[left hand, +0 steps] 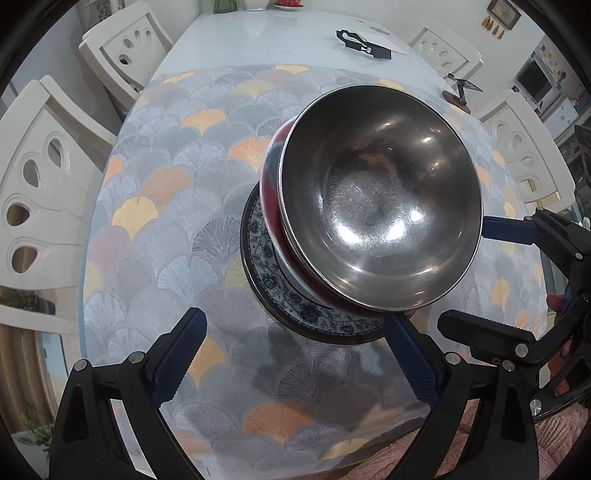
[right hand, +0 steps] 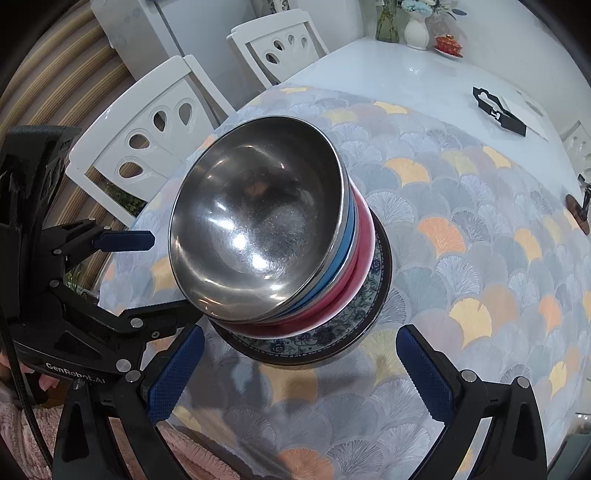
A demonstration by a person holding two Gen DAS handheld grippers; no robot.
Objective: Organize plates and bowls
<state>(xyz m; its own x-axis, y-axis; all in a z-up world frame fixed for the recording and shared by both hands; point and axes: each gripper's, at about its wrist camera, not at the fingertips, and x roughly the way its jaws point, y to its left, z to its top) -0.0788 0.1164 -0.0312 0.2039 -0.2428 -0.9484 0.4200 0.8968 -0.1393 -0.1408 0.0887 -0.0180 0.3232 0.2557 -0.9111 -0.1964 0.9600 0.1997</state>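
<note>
With both tongs, left (left hand: 293, 360) and right (right hand: 301, 373), wide and empty, we'd grip the slippery, top-heavy bowl stack (right hand: 258, 225) by the fragile plate (right hand: 314, 341) rim.

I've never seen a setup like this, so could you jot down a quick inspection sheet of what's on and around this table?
Surface: table with a fan-patterned cloth over its near part.
Job's things: steel bowl nested on a blue bowl and a red bowl, all stacked on a patterned plate.
Clutter: black frame-like object, vase and small red dish at the far end.
Grippers: left hand-held gripper and right hand-held gripper both open, holding nothing, on either side of the stack.
Cables: a black cable beside the left one.
Surroundings: white chairs around the table.
</note>
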